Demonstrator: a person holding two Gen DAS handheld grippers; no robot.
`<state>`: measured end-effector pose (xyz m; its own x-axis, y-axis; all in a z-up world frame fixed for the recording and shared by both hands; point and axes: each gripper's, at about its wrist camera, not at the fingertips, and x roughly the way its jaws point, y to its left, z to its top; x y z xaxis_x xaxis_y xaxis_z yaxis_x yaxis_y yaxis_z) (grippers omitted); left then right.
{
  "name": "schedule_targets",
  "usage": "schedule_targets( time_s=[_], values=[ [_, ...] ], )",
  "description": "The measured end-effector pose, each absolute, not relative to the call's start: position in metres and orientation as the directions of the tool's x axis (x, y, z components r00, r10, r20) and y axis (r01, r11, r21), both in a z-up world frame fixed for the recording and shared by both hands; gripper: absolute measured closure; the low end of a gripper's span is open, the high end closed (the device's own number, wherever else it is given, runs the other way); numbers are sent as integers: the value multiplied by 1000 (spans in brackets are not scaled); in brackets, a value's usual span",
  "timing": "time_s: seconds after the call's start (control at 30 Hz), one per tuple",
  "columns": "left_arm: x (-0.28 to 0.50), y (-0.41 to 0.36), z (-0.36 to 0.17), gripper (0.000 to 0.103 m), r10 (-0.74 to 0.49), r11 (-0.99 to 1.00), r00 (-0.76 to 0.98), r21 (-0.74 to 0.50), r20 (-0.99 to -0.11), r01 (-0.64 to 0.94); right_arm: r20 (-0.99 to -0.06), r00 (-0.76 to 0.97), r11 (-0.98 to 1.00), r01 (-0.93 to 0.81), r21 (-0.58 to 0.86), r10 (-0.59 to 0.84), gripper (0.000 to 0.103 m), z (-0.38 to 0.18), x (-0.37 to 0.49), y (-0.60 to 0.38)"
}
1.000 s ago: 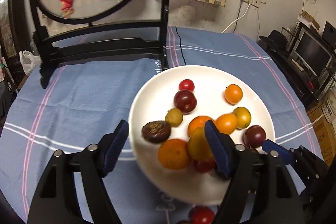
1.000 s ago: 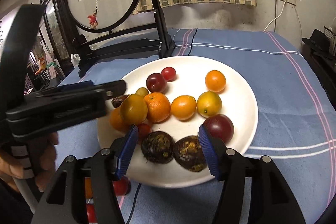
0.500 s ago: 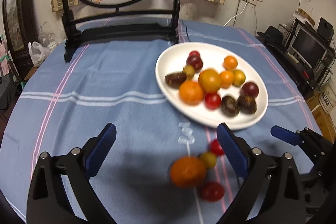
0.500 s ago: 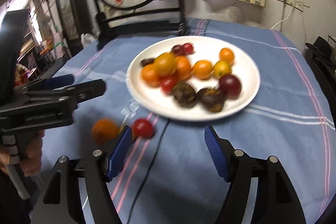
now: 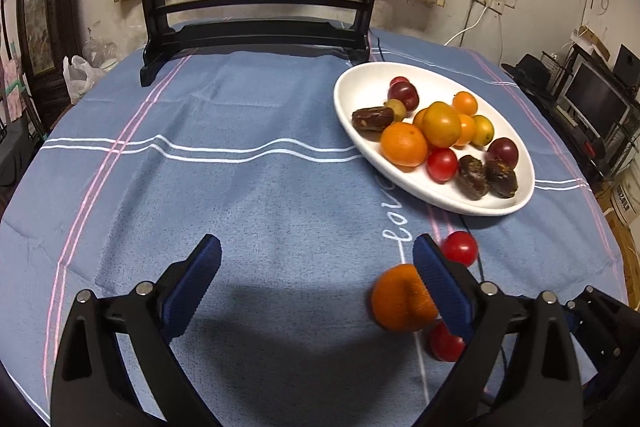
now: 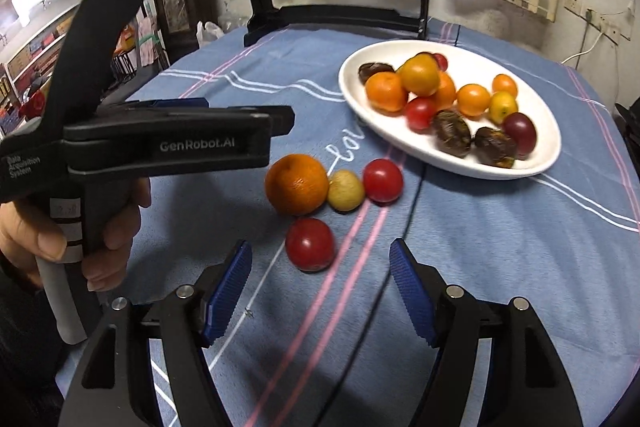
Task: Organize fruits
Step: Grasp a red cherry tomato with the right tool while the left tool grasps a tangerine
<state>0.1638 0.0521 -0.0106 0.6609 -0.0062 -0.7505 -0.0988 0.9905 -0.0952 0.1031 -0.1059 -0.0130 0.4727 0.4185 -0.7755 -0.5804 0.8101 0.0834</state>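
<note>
A white plate (image 5: 360, 85) (image 6: 548, 155) holds several oranges, tomatoes, plums and dates. Loose on the blue cloth near me lie an orange (image 6: 296, 183) (image 5: 400, 301), a small yellow fruit (image 6: 345, 190) and two red tomatoes (image 6: 382, 180) (image 6: 310, 244). My right gripper (image 6: 320, 291) is open and empty, just behind the nearer tomato. My left gripper (image 5: 316, 281) is open and empty; its right finger (image 5: 438, 281) partly hides the orange. It shows from the side in the right wrist view (image 6: 280, 117), left of the loose fruit.
A black wooden stand with a round embroidered screen (image 5: 256, 27) (image 6: 336, 15) stands at the table's far side. A black cable (image 6: 400, 227) runs across the cloth. A white bag (image 5: 80, 73) sits past the left edge. Monitors (image 5: 592, 99) stand at right.
Both grippers have pulled back from above the plate toward the near table edge. The plate now lies farther off and the loose fruit has come into view in front of them.
</note>
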Motion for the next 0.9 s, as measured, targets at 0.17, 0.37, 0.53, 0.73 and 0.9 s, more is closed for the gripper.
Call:
schedule_targets(
  time_s=[0.17, 0.37, 0.53, 0.73, 0.9],
  values=[
    [166, 54, -14, 9, -16, 990, 647, -103, -762, -97, -793, 454, 802, -593, 70, 405, 31, -20, 107, -96],
    [166, 54, -15, 9, -4, 991, 649, -91, -761, -100, -799, 452, 807, -586, 68, 396, 31, -26, 107, -92],
    [168, 53, -18, 9, 6, 992, 641, -77, -768, -102, -806, 438, 828, -549, 111, 398, 41, -35, 112, -93],
    [167, 48, -19, 9, 11, 995, 643, -57, -766, -86, -798, 472, 832, -551, 64, 375, 41, -36, 107, -87],
    [167, 48, -20, 9, 16, 995, 643, -50, -765, -85, -791, 479, 836, -543, 74, 380, 49, -36, 108, -91]
  ],
)
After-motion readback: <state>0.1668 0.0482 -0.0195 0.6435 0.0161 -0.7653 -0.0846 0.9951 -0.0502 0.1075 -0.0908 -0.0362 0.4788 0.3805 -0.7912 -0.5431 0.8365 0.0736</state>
